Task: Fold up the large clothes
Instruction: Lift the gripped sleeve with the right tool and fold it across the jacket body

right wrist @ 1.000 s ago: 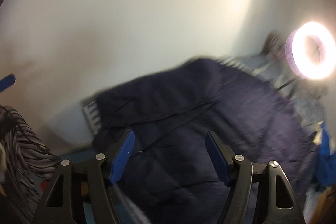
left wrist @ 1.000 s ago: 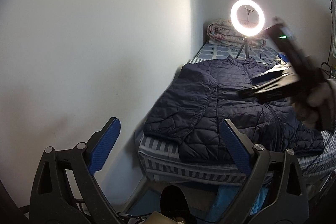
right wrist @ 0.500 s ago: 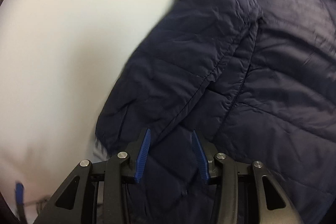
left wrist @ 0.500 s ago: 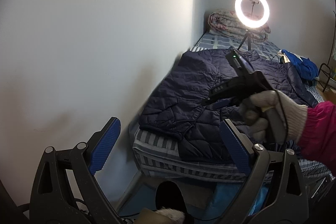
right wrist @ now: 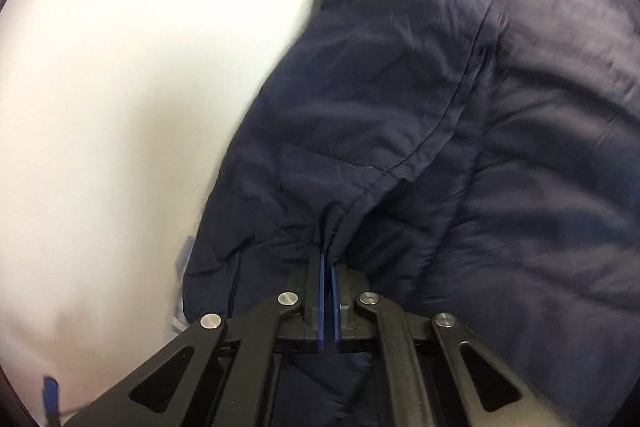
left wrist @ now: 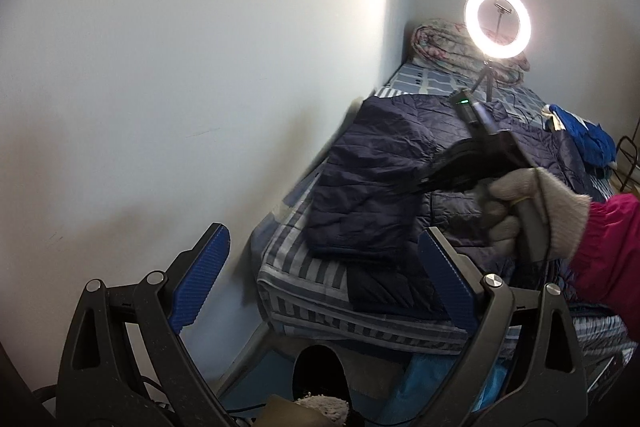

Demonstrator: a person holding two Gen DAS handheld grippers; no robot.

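A navy quilted jacket (left wrist: 368, 187) lies spread on the striped bed, one sleeve toward the wall. My left gripper (left wrist: 320, 275) hovers open before the bed's near corner with nothing between its blue pads (left wrist: 200, 275). In that view a gloved hand (left wrist: 532, 211) with a pink sleeve holds my right gripper (left wrist: 404, 187) down on the jacket near the sleeve. In the right wrist view the right gripper (right wrist: 329, 259) is shut on a pinch of the jacket (right wrist: 400, 107) just below the sleeve seam. Its jaws are closing to a narrow slit, and the cloth bunches between them.
A lit ring light (left wrist: 498, 23) on a small tripod stands at the far end of the bed, with a rolled quilt (left wrist: 436, 43) behind it. Blue cloth (left wrist: 588, 143) lies at the far right. The white wall (left wrist: 160, 87) runs along the bed's left side. A dark shoe (left wrist: 320, 371) sits on the floor.
The right gripper swung down from above the bed onto the jacket and closed on the fabric by the sleeve. The left gripper drifted slightly closer to the bed and stayed open.
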